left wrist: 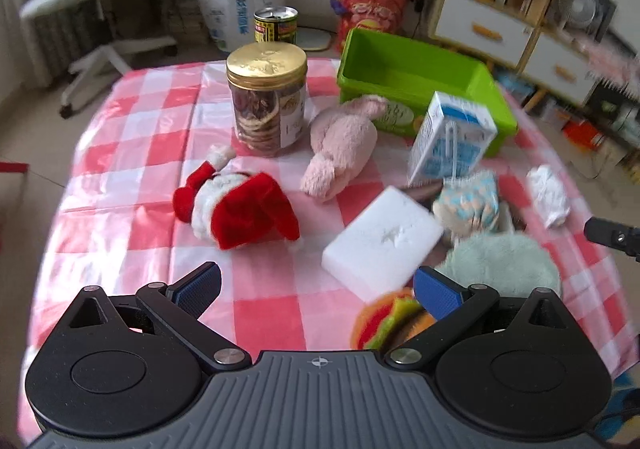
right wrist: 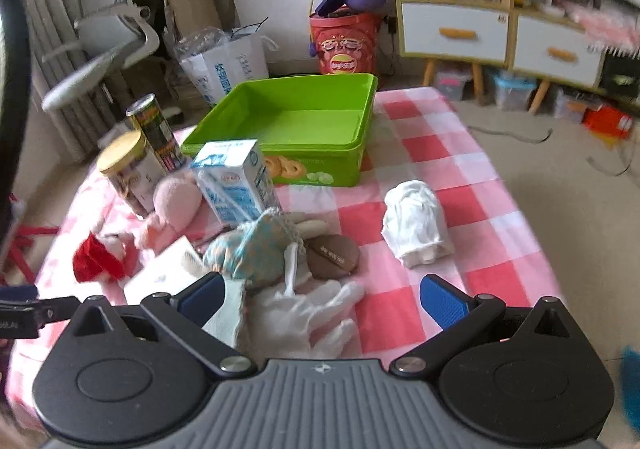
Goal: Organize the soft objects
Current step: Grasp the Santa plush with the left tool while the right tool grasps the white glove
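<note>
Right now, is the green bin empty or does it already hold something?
Empty. The green bin shows only its bare floor in the right wrist view; the soft toys lie on the tablecloth outside it.

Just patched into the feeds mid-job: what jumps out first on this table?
The bright green bin at the far side of the checkered table, with nothing in it, stands out most. The red-and-white Santa plush lies on the left near the pink plush, which lies between the gold-lidded cookie jar and the milk carton. Both claws, left and right, hang open and hold nothing.
</note>
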### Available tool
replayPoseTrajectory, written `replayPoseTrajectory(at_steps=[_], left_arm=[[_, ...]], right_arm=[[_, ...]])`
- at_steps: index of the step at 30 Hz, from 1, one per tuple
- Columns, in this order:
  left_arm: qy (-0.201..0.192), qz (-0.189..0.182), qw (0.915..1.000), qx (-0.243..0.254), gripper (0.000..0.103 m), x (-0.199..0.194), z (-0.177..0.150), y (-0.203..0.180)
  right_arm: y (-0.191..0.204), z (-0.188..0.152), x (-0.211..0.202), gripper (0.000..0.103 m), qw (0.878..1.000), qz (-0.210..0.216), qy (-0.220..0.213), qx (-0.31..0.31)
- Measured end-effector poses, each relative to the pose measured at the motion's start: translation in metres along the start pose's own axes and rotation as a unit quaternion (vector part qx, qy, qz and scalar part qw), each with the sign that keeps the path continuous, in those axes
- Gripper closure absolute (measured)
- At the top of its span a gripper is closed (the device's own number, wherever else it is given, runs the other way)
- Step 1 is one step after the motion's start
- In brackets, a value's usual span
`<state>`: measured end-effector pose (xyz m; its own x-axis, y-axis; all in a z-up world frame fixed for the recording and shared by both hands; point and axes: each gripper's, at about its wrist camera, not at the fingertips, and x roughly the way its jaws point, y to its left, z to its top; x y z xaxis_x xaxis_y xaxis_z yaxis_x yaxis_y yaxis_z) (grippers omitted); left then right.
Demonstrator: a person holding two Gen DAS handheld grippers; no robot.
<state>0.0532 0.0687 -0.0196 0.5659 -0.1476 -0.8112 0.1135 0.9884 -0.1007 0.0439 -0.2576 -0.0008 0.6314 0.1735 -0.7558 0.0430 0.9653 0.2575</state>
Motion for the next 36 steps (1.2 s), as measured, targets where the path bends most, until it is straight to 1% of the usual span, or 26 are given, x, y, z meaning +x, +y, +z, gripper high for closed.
replayPoseTrajectory(at_steps=[2,5,7,9,10,12,14,16,20,22,25,29,31,32,34,35,36], left_arm=[[-0.012,-0.017,0.9996,-0.019,0.005,0.005,0.006,0.018],[-0.006,-0.021,0.9988,-0.044,0.005,0.018,0.013,0.039],[0.001,-0.027,0.9978,-0.061,0.005,0.027,0.016,0.051],[0.006,-0.037,0.9962,-0.079,0.005,0.036,0.017,0.06],[0.004,-0.04,0.9956,-0.085,0.005,0.041,0.017,0.062],[0.005,-0.029,0.9954,-0.091,0.005,0.051,0.016,0.066],[0.007,-0.016,0.9951,-0.098,0.006,0.061,0.014,0.067],[0.006,-0.015,0.9932,-0.115,0.008,0.067,0.012,0.07],[-0.005,-0.015,0.987,-0.16,0.011,0.077,0.011,0.079],[-0.014,-0.017,0.9829,-0.183,0.012,0.078,0.012,0.081],[-0.021,-0.012,0.979,-0.202,0.019,0.081,0.012,0.084],[-0.032,0.006,0.9759,-0.216,0.028,0.084,0.011,0.084],[-0.038,0.012,0.9756,-0.216,0.032,0.084,0.011,0.084],[-0.039,0.014,0.9755,-0.216,0.035,0.084,0.011,0.083],[-0.04,0.016,0.9747,-0.219,0.037,0.084,0.01,0.083],[-0.04,0.017,0.9744,-0.221,0.038,0.083,0.01,0.083],[-0.04,0.017,0.9743,-0.221,0.039,0.083,0.01,0.083]], right_arm=[[-0.015,0.01,0.008,0.019,1.0,0.002,0.0,0.023],[-0.042,0.023,0.022,0.019,0.998,-0.005,0.0,0.067],[-0.056,0.029,0.031,0.019,0.995,0.011,0.009,0.099],[-0.071,0.033,0.044,0.019,0.989,0.033,0.026,0.14],[-0.076,0.033,0.051,0.019,0.987,0.033,0.03,0.152],[-0.083,0.033,0.068,0.019,0.985,0.01,0.042,0.169],[-0.087,0.032,0.08,0.019,0.983,-0.001,0.05,0.178],[-0.089,0.03,0.09,0.02,0.982,-0.011,0.055,0.182],[-0.092,0.027,0.103,0.021,0.982,-0.041,0.053,0.177],[-0.095,0.024,0.107,0.025,0.981,-0.051,0.052,0.179],[-0.096,0.021,0.111,0.029,0.981,-0.063,0.051,0.179],[-0.09,0.022,0.112,0.042,0.984,-0.07,0.04,0.159],[-0.086,0.021,0.113,0.055,0.986,-0.065,0.035,0.149],[-0.084,0.021,0.113,0.059,0.987,-0.065,0.032,0.141],[-0.079,0.02,0.113,0.074,0.99,-0.066,0.028,0.124],[-0.077,0.02,0.113,0.079,0.991,-0.063,0.028,0.119],[-0.077,0.019,0.113,0.087,0.991,-0.057,0.031,0.119]])
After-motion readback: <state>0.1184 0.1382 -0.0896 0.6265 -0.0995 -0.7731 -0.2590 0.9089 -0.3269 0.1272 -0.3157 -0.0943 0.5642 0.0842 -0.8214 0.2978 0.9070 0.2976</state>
